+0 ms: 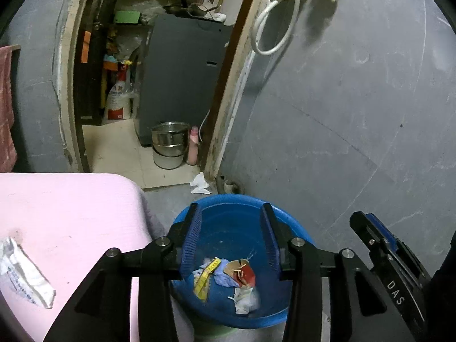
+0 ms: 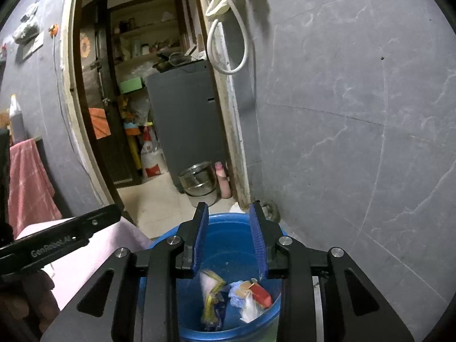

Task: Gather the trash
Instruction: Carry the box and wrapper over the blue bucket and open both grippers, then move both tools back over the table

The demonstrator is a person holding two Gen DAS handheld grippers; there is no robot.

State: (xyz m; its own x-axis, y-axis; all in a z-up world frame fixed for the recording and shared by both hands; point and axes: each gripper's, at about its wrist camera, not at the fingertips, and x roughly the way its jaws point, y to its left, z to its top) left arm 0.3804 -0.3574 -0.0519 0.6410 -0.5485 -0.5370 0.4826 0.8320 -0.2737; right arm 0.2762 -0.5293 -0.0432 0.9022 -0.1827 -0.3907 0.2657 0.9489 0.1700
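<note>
Several scraps already in blue tub (image 1: pixel 228 222); left gripper (image 1: pixel 229 213) and right gripper (image 2: pixel 228 213) both spread, empty, above it; wrapper (image 1: pixel 24 273) left at pink table's (image 1: pixel 71 208) near-left edge; tissue (image 1: pixel 199 183) on floor by doorway; judged partway.

A pink-covered surface (image 1: pixel 71 213) fills the lower left of the left wrist view; a crumpled white printed wrapper (image 1: pixel 25 275) lies directly on it near its left edge. Beside it, on the grey floor (image 1: pixel 168 202), stands a blue tub (image 1: pixel 228 219) holding mixed scraps. A crumpled white tissue (image 1: pixel 199 183) lies on the floor by the doorway. Beyond, on pale floor tiles (image 1: pixel 119 148), stand a steel pot (image 1: pixel 169 144) and a pink bottle (image 1: pixel 193 146) just beside it
</note>
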